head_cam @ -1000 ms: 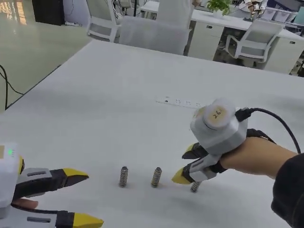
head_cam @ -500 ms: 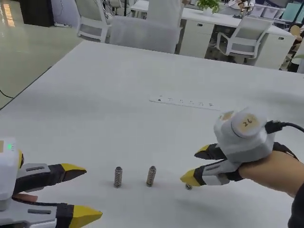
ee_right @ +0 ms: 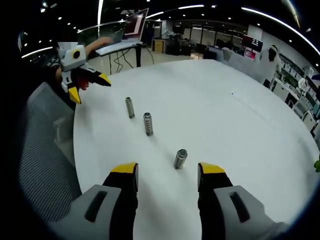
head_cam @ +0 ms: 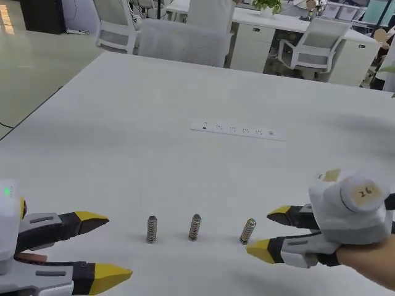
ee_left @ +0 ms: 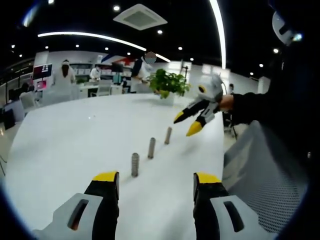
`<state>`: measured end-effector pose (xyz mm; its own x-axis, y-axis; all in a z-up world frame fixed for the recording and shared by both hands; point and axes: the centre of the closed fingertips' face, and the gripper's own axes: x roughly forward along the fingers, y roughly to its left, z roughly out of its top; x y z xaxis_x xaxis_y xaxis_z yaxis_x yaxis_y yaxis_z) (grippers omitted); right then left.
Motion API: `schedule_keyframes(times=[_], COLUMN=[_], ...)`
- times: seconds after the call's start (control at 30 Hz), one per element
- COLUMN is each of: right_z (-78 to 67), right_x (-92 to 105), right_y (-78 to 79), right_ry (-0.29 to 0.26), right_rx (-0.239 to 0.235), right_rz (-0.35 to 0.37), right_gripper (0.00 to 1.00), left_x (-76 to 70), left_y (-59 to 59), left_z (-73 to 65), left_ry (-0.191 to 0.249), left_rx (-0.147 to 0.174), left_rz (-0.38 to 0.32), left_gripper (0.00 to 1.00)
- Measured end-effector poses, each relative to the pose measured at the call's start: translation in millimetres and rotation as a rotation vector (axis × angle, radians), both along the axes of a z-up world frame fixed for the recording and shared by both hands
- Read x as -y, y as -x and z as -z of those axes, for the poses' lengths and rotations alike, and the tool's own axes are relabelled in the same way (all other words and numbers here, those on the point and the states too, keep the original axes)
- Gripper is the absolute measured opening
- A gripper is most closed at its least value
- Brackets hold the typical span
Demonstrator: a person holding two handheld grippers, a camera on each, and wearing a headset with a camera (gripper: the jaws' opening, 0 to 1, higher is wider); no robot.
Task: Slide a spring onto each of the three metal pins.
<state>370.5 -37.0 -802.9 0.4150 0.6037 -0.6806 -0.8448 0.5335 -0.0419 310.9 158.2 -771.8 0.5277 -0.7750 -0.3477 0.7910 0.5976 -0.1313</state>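
Your right gripper (ee_right: 167, 169) was spread, empty; nearest spring (ee_right: 180, 158) stood upright at 12 o'clock, just beyond its tips. Your left gripper (head_cam: 112, 245) was spread too, well apart.

Broad white table (head_cam: 154, 111) in an open-plan office, with a white power strip (head_cam: 237, 130) laid flat on it and a glossy pale floor (head_cam: 37, 68) seen at its side. Pale office chairs (head_cam: 305, 46) and white desks (head_cam: 265, 37) are ranged beyond it. The dark ceiling (ee_left: 75, 15) is lit by strip lights (ee_left: 218, 30), and a square air vent (ee_left: 140, 16) is set in it.
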Motion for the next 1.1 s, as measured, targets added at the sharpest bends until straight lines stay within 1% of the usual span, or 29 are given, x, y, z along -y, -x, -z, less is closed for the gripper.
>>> schedule_keyframes(times=[0.1, 0.27, 0.3, 0.37, 0.63, 0.87, 0.9, 0.97, 1.1], right_z=[1.9, 3.5, 4.2, 4.3, 10.5, 9.2, 8.8, 8.8, 7.1], right_x=[3.2, 9.0, 10.1, 12.4, 20.4, 20.6, 20.4, 19.5, 16.6], right_y=[5.9, 12.2, 13.5, 16.4, 26.1, 26.8, 26.4, 26.1, 24.4], right_ry=[-0.026, -0.048, -0.052, -0.059, -0.077, -0.083, -0.084, -0.082, -0.082], right_rx=[-0.001, 0.006, 0.003, 0.016, 0.015, 0.026, 0.029, 0.026, 0.031], right_rz=[0.021, 0.044, 0.05, 0.056, 0.082, 0.081, 0.079, 0.076, 0.067], right_gripper=[0.46, 0.47, 0.47, 0.47, 0.47, 0.48, 0.48, 0.48, 0.48], left_x=[0.4, -0.1, -0.7, -1.4, -3.7, -6.7, -6.8, -7.2, -9.0], left_y=[0.2, 1.8, 1.9, 2.2, 4.6, 7.5, 8.8, 9.6, 8.5], left_z=[0.9, 2.3, 3.4, 4.7, 9.3, 15.6, 17.3, 18.5, 18.0], left_ry=[0.0, 0.004, 0.005, 0.005, 0.015, 0.017, 0.016, 0.011, 0.017], left_rx=[0.001, -0.002, -0.004, -0.007, -0.021, -0.038, -0.044, -0.045, -0.046], left_rz=[-0.003, -0.011, -0.015, -0.019, -0.035, -0.05, -0.05, -0.05, -0.06], left_gripper=[0.55, 0.55, 0.55, 0.55, 0.56, 0.56, 0.56, 0.56, 0.56])
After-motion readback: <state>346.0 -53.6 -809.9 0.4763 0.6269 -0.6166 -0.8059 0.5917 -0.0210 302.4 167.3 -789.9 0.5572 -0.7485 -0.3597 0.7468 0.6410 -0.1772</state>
